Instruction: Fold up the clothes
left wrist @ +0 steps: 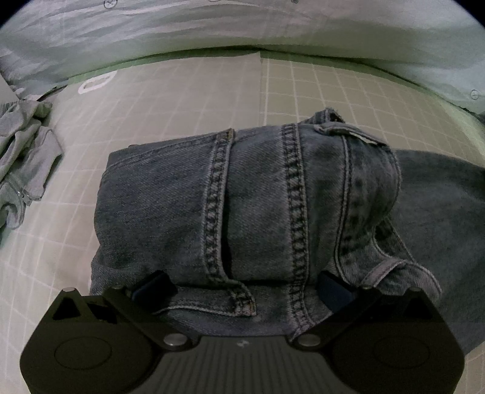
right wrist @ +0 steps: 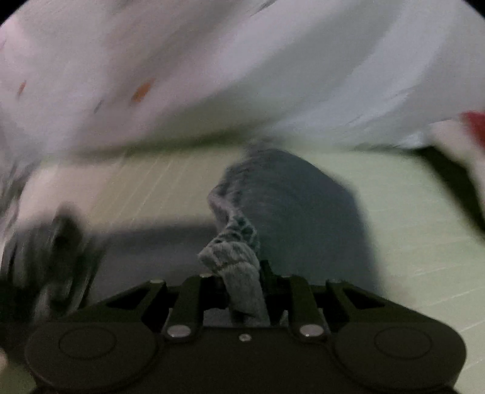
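A pair of blue jeans [left wrist: 257, 197] lies partly folded on the green grid mat [left wrist: 182, 100], seams facing up. My left gripper [left wrist: 245, 288] is open, its fingers resting on the near edge of the folded denim, one on each side of a seam. In the blurred right wrist view, my right gripper [right wrist: 242, 291] is shut on a bunched edge of the jeans [right wrist: 291, 206], which trail away across the mat [right wrist: 409, 212].
A crumpled grey garment [left wrist: 24, 151] lies at the left of the mat. A pale sheet or cloth [left wrist: 242, 27] runs along the far edge of the mat. The right wrist view is motion-blurred; a dark blurred shape [right wrist: 57, 248] sits at its left.
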The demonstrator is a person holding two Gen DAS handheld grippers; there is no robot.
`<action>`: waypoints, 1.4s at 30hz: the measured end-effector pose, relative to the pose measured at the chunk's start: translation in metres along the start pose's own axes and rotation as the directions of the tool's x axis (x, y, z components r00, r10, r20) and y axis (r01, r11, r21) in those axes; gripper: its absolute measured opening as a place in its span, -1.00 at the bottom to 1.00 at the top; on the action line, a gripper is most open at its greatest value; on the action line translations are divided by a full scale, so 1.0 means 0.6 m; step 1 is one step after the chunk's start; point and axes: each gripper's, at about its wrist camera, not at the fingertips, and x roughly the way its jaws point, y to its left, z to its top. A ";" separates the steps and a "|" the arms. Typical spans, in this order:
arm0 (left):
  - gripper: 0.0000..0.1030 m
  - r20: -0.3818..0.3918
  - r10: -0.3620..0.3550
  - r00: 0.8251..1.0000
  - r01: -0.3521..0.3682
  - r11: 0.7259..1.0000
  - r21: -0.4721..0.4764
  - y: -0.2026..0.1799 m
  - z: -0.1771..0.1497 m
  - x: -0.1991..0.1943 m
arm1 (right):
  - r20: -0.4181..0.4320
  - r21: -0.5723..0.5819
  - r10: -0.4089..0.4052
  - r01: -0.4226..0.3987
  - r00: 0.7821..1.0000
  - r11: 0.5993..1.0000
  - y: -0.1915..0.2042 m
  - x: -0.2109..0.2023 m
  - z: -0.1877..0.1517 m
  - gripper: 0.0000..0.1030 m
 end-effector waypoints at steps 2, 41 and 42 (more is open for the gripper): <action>1.00 0.008 0.000 1.000 -0.001 1.000 0.002 -0.001 -0.003 0.001 | -0.032 -0.045 -0.013 0.012 0.999 0.999 0.029 0.017 -0.028 -0.58; 1.00 0.061 -0.068 0.996 0.063 0.994 0.088 0.016 -0.006 0.011 | -0.076 0.297 -0.320 0.328 0.944 0.897 0.043 -0.013 -0.042 0.62; 1.00 0.062 -0.068 0.996 0.063 0.994 0.087 0.016 -0.006 0.011 | -0.091 0.284 -0.319 0.332 0.943 0.900 0.046 -0.006 -0.044 0.62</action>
